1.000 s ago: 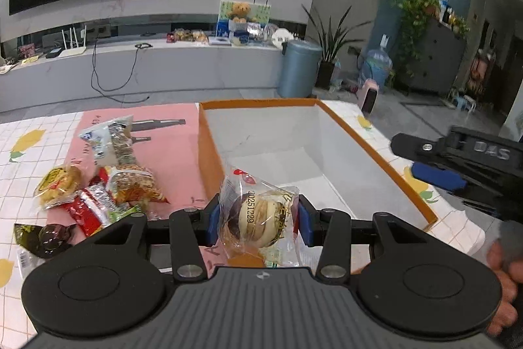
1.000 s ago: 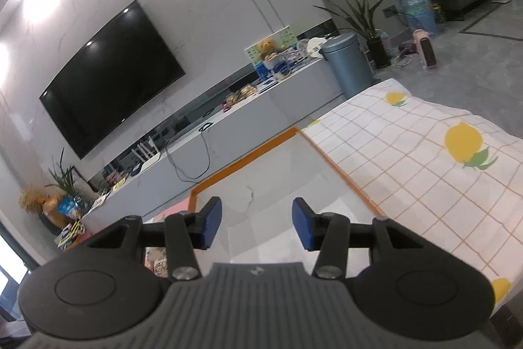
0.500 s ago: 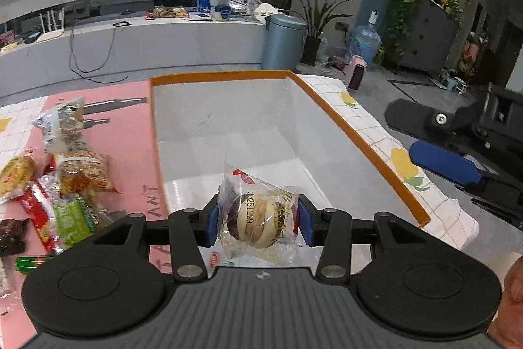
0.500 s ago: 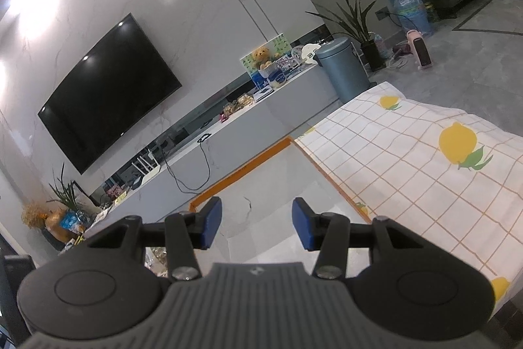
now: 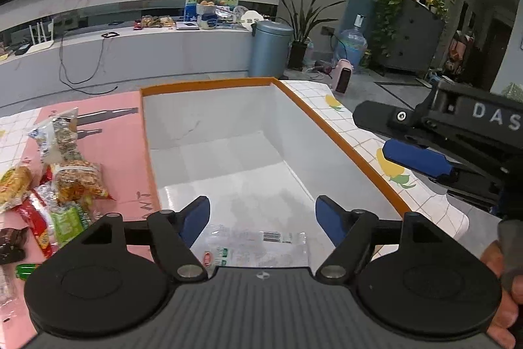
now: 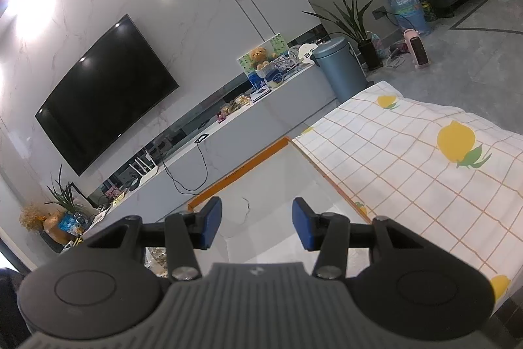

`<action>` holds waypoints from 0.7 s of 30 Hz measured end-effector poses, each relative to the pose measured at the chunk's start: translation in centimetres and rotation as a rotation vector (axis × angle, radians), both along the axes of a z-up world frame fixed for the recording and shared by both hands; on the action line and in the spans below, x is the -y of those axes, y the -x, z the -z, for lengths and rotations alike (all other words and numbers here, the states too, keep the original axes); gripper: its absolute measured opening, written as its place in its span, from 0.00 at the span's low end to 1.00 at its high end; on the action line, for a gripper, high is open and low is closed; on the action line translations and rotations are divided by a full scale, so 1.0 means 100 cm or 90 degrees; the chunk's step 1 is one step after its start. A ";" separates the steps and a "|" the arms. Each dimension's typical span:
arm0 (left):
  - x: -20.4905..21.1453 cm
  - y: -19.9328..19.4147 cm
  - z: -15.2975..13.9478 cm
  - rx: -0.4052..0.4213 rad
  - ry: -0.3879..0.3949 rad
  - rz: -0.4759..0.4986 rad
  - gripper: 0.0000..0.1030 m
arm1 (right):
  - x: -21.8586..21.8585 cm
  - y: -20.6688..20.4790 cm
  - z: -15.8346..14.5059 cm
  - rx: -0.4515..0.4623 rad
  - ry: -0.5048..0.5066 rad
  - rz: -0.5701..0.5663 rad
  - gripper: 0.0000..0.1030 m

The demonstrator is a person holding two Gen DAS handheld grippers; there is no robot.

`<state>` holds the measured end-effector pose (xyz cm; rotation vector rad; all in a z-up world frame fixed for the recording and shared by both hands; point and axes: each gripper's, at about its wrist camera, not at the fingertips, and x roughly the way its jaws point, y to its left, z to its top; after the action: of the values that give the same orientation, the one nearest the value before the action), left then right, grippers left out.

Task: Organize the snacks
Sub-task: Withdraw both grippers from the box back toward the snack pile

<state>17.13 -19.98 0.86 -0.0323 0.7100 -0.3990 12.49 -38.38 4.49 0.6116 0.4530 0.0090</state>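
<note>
A white box with an orange rim (image 5: 327,133) stands on the table. My left gripper (image 5: 263,218) is open above its near end. A clear-wrapped snack packet (image 5: 255,246) lies on the box floor just below the fingers, partly hidden by the gripper body. A pile of snack packets (image 5: 65,182) lies on the pink mat (image 5: 114,133) left of the box. My right gripper (image 6: 255,226) is open and empty, held above the box's right side; it also shows in the left wrist view (image 5: 425,146).
The table has a lemon-print checked cloth (image 6: 425,159) right of the box (image 6: 278,172). Behind the table are a long TV counter (image 5: 147,51), a blue bin (image 5: 269,48) and potted plants.
My left gripper opened and let go of the wrapped bun; the packet now lies on the box floor. The right gripper stayed open and barely moved.
</note>
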 end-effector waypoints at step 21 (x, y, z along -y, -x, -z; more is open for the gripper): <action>-0.120 0.046 -0.036 0.057 -0.029 -0.131 0.84 | -0.074 0.000 -0.006 0.096 0.044 -0.156 0.44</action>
<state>12.55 -8.00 4.49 -0.0445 0.6202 -0.1861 12.48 -31.01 5.07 0.4800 0.3783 0.2705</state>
